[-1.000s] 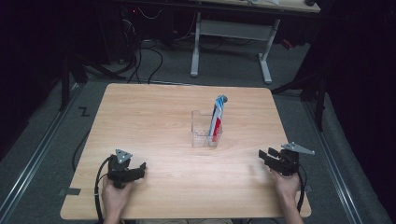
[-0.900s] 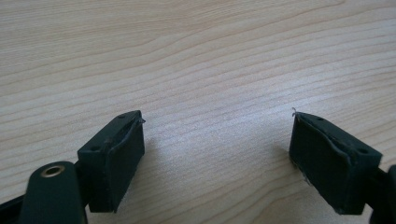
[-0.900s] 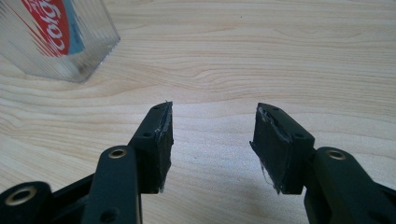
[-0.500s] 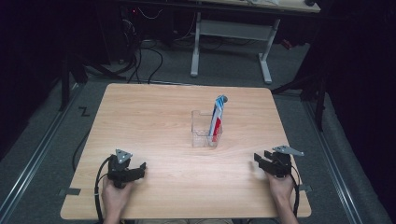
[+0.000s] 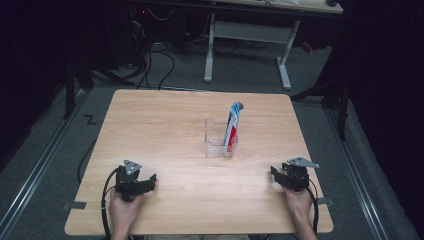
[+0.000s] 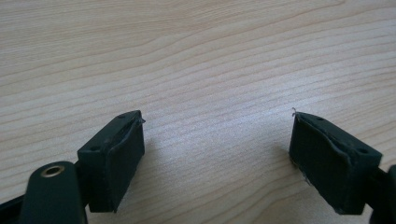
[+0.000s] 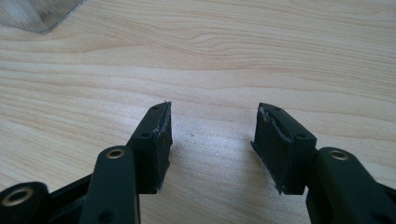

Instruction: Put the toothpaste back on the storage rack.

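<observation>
High view: a pale wooden desk [image 5: 165, 125] carries a clear plastic holder [image 5: 218, 139] near its middle, and a tube [image 5: 231, 125] printed in white, blue and red, with a grey cap on top, stands tilted inside it against the right wall. There is print on the tube, but it is too small to read, and no brand can be made out. The left claw [image 5: 145, 181] rests on the desk near the front left corner, held by the person's left hand [image 5: 123, 212]; the right claw [image 5: 278, 175] sits near the front right edge in the right hand [image 5: 299, 202]. Both are well apart from the holder and the tube. In the left gripper view the left claw's jaws stand wide apart with bare wood grain between them. In the right gripper view the right claw's jaws are also apart, somewhat narrower, with nothing between them, and a corner of the clear holder [image 7: 39, 14] shows at the upper left. No labels or writing show on either claw.
</observation>
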`<state>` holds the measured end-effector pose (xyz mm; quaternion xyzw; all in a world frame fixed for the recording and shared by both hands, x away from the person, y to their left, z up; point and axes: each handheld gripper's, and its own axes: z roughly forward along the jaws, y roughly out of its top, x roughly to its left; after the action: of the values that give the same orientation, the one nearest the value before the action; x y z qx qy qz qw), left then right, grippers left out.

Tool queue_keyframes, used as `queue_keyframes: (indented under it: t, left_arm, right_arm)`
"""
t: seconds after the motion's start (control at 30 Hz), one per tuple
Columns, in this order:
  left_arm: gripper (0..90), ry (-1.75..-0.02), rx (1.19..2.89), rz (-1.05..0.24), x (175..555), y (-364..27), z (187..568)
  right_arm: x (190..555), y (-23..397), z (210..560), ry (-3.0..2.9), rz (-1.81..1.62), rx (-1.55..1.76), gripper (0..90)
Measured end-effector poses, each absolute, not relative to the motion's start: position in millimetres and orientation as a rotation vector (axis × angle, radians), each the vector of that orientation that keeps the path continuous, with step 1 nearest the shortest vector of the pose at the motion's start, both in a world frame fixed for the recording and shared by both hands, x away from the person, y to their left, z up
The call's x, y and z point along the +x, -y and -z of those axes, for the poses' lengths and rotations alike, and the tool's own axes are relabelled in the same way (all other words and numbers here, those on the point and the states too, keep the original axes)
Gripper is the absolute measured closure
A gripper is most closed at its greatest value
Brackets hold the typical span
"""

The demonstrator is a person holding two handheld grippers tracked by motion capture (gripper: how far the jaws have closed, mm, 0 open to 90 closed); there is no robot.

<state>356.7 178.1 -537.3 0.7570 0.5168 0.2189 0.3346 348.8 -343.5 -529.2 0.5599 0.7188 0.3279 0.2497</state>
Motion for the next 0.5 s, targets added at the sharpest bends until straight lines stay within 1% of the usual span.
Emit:
queue_keyframes:
  t: [0.5]
  left_arm:
    - [18.3, -1.348, 1.976, -0.571, 356.6, -178.2, 537.3]
  right_arm:
    - [350.4, 339.5, 530.2, -1.99, -0.849, 1.512, 40.7]
